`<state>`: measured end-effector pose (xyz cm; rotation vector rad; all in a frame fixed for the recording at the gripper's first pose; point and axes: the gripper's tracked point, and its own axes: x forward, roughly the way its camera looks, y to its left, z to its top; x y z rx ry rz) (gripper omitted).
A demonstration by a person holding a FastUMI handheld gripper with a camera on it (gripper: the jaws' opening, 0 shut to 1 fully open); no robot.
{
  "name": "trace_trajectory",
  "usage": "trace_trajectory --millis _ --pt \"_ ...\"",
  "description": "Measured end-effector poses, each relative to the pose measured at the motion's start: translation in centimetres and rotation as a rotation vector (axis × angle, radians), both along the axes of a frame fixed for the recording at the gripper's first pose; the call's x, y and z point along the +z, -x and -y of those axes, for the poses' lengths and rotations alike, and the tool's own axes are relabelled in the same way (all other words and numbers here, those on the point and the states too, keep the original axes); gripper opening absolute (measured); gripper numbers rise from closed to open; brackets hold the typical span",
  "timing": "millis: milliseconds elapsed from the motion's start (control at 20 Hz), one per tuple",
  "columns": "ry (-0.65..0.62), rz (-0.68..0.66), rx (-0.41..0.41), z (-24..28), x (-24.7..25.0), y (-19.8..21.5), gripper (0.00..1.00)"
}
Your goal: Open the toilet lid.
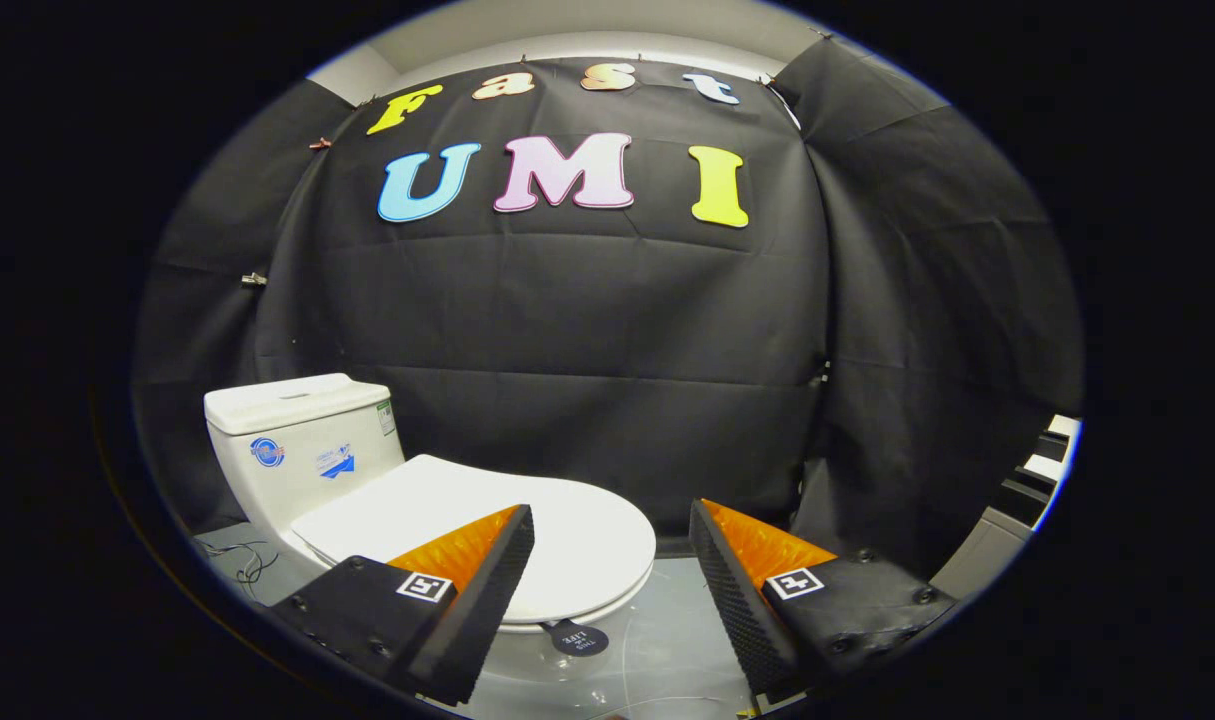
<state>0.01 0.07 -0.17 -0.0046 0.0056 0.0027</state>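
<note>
A white toilet stands ahead and to the left, with its tank [292, 440] at the back against the black cloth wall. Its white lid [577, 530] lies flat and closed over the bowl. My gripper [612, 525] is open, with nothing between its fingers. The left fingertip [512, 545] overlaps the lid's near side in the view; whether it touches the lid I cannot tell. The right finger [737, 575] hangs off to the right of the lid's front rim, over the floor. A small dark round tag [578, 637] hangs below the lid's front edge.
The black cloth wall [587, 340] closes the space behind and to both sides. Grey floor [667, 640] lies in front of and right of the toilet. Thin cables [247, 562] lie on the floor left of the tank. A stepped white and dark structure [1027, 480] stands at the far right.
</note>
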Motion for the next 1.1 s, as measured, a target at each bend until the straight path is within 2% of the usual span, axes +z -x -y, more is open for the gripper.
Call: trace_trajectory --millis 450,750,850,1100 --pt "-0.009 -0.028 0.003 0.1 -1.0 -0.2 0.98" --pt "-0.075 -0.146 -0.002 0.5 -5.1 -0.9 0.98" --pt "-0.144 -0.212 0.005 0.5 -7.2 -1.1 0.99" --pt "-0.406 -0.343 0.004 0.9 -10.6 -1.6 0.99"
